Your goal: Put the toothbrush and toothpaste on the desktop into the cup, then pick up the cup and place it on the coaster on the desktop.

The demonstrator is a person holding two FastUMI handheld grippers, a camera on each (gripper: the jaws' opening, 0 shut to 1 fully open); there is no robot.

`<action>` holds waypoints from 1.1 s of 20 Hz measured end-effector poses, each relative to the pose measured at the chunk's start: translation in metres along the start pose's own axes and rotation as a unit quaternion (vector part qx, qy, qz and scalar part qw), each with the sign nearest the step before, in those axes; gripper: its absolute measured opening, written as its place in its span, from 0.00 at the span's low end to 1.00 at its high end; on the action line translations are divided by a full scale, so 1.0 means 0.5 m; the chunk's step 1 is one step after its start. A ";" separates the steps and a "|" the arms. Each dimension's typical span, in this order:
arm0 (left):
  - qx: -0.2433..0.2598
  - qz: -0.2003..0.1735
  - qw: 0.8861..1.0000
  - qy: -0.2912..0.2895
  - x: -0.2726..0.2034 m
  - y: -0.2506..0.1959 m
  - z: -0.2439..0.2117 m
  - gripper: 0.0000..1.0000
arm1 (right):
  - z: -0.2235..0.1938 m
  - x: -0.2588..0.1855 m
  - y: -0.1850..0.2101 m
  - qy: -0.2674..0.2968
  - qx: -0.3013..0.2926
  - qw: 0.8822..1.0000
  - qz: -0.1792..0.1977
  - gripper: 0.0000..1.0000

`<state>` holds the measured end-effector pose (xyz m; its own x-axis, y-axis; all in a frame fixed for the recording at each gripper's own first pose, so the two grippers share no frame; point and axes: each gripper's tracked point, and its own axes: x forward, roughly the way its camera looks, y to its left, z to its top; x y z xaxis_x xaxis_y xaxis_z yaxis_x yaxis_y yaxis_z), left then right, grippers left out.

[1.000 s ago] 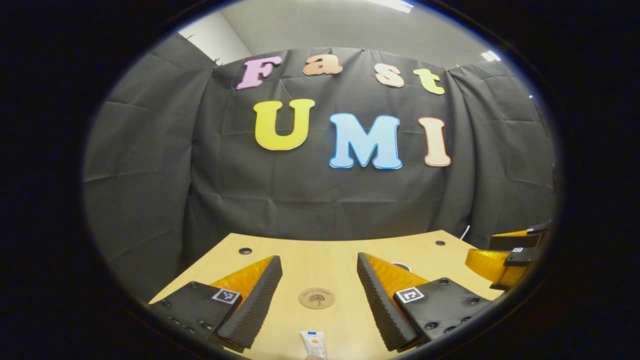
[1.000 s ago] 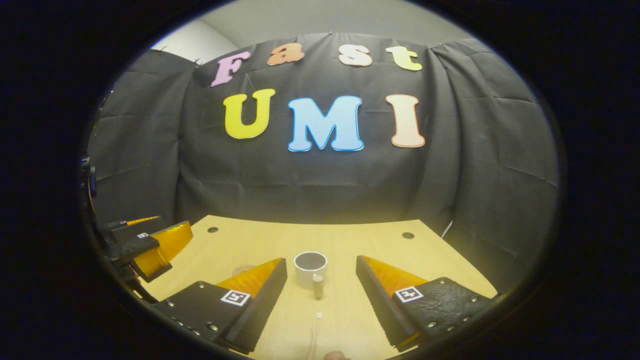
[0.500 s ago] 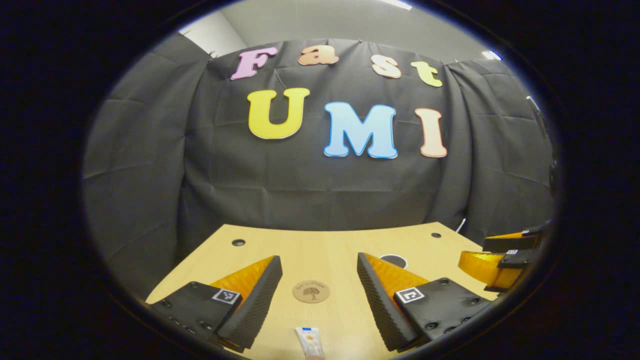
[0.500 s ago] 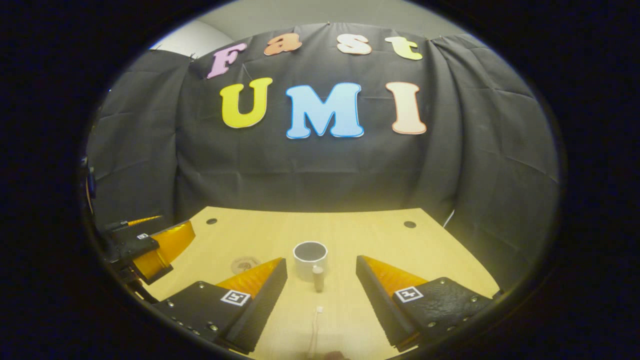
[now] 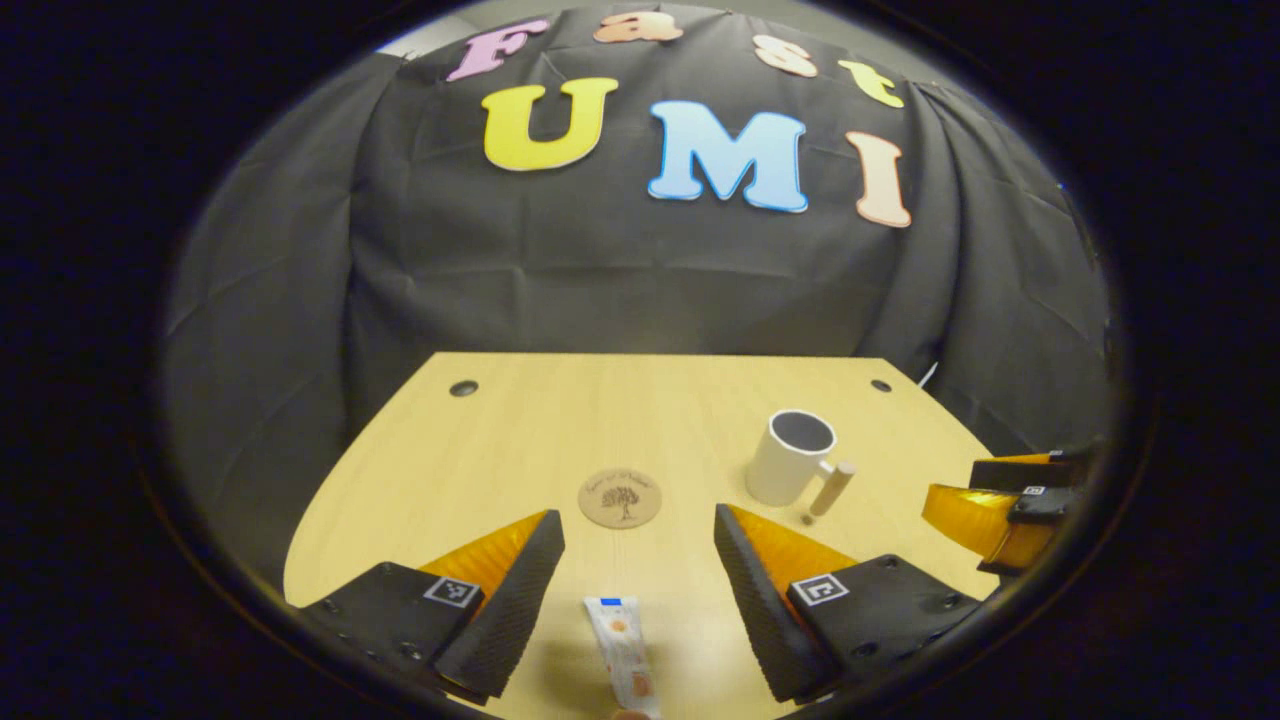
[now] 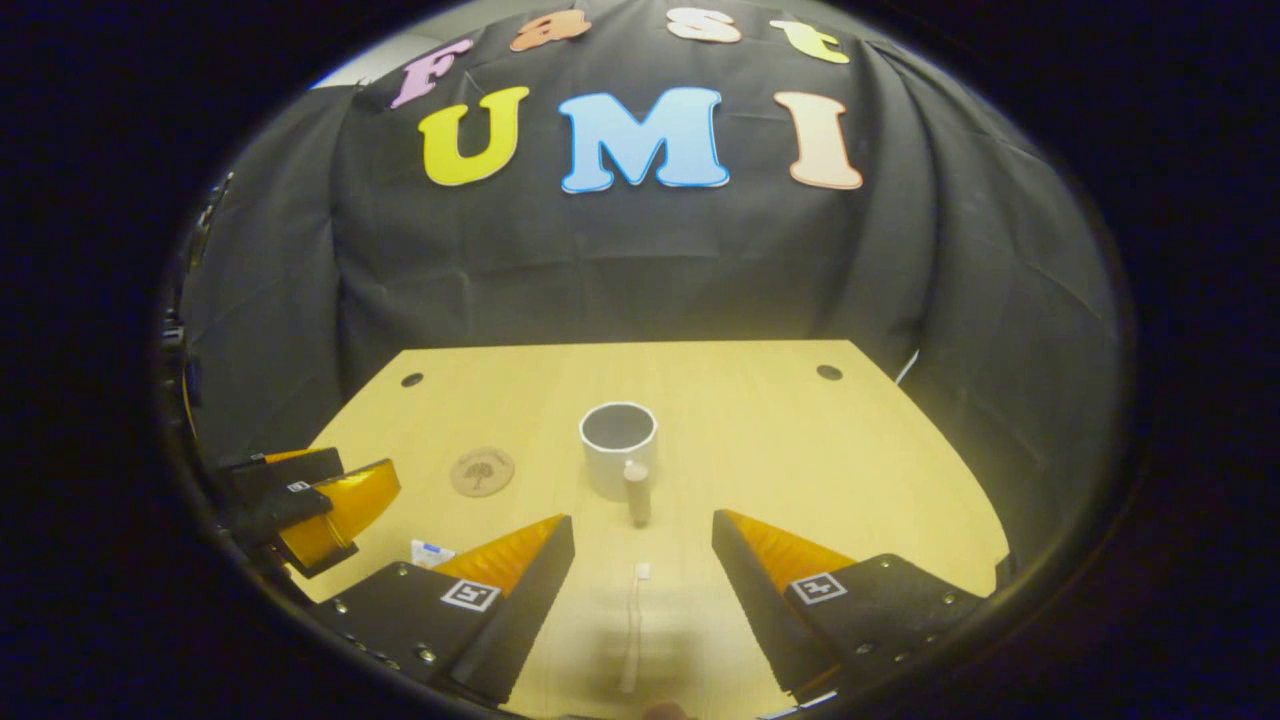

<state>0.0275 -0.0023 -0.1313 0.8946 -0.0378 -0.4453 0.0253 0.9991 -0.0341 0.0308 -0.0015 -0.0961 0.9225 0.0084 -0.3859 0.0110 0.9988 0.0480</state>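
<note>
- Pale wood bench carries everything loose: nothing is done yet, as far as we can judge.
- We see the white cup standing empty in the middle of the bench, its wooden handle towards us, well apart from the round coaster to its left.
- Our left claw hangs above the bench with its fingers wide apart, the toothpaste lying flat between them, ungripped.
- Our right claw is likewise spread and holds nothing; the toothbrush lies lengthwise between its fingers, head towards the cup.
- We judge all steps remain: both items into the cup, then the cup onto the coaster.
- Left gripper view gives us the toothpaste whole; right gripper view gives us the toothbrush and a mere corner of the tube.
</note>
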 end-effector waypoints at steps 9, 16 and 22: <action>-0.014 0.028 0.989 0.145 0.045 0.023 -0.139 0.97 | -0.101 0.057 0.006 0.108 -0.007 0.994 0.012 0.90; 0.000 0.034 0.974 0.226 0.061 0.032 -0.209 0.97 | -0.168 0.084 0.014 0.187 0.000 0.982 0.025 0.90; -0.006 0.042 0.960 0.277 0.076 0.043 -0.258 0.97 | -0.221 0.102 0.014 0.253 -0.005 0.967 0.025 0.90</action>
<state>0.0044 0.0151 -0.2641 0.5191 0.0345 -0.8540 -0.0437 0.9989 0.0138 0.0354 0.0115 -0.2171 0.6142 0.0773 -0.7854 -0.0349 0.9969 0.0709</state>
